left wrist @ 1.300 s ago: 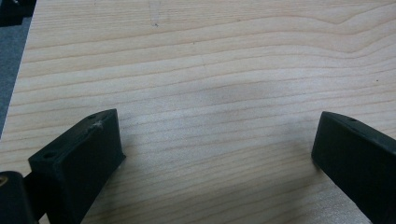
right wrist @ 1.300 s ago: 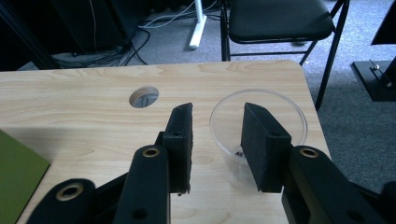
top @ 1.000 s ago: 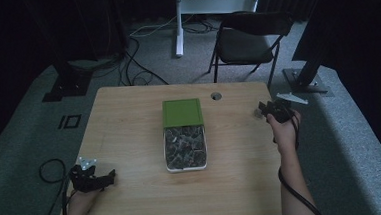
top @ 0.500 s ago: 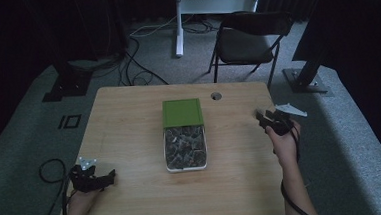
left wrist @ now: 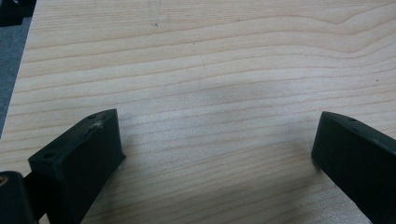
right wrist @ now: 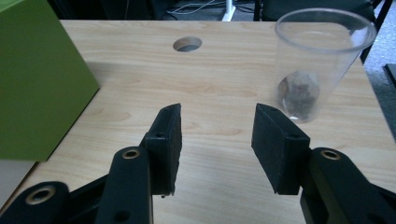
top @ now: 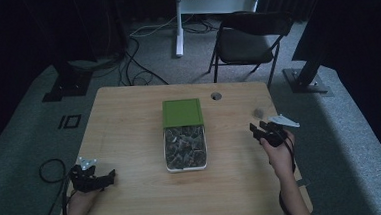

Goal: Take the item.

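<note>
A white box full of small dark packets sits mid-table, its green lid lying against its far end. The lid's green side stands at the left of the right gripper view. A clear plastic cup holding one brownish packet stands upright just beyond and right of my right gripper. In the high view the cup is near the table's right edge, with the right gripper just in front of it. Its jaws have just been opening, with nothing between them. My left gripper rests wide open at the front left over bare wood.
A round cable hole pierces the table behind the lid; it also appears as the hole in the right gripper view. A folding chair and a white stand are on the floor beyond the table. Cables trail at the left.
My right hand has come toward the near side and a little left, away from the cup at the right edge. The left gripper has stayed put.
</note>
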`<state>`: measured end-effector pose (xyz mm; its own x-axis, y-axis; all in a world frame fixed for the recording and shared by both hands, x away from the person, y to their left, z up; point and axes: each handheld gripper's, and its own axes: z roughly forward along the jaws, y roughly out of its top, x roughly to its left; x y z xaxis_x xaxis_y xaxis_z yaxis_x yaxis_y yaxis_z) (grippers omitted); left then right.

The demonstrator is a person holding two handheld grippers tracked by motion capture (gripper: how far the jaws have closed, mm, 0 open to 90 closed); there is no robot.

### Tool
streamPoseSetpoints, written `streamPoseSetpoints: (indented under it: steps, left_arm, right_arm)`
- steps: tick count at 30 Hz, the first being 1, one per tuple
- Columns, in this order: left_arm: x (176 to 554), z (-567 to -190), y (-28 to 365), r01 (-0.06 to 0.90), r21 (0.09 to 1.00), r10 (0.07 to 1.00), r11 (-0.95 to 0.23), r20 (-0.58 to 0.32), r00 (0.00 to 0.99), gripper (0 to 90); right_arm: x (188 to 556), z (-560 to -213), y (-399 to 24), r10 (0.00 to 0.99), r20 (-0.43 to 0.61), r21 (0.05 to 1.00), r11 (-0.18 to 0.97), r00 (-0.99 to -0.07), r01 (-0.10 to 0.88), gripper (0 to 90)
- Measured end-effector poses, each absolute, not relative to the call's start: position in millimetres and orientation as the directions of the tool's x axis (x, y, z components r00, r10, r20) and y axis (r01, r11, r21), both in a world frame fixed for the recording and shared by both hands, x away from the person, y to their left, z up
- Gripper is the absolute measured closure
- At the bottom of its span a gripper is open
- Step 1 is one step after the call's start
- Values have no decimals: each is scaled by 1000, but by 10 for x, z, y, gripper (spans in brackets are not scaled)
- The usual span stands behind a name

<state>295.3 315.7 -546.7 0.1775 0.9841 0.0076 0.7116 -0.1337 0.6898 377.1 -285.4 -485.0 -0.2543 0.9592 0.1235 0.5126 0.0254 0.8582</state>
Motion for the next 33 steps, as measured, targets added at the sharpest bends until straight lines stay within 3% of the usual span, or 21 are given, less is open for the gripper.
streamPoseSetpoints:
  steps: [18, 33]
  left_arm:
    - [2952, -5467, 3158, 712, 689, 984, -136, 9, 179, 23]
    - [2952, -5467, 3158, 711, 689, 984, -136, 9, 179, 22]
  right_arm:
    - [3508, -5155, -2769, 949, 153, 833, 26, -276, 553, 460]
    - [3232, -5346, -2808, 955, 142, 803, 42, -260, 594, 301]
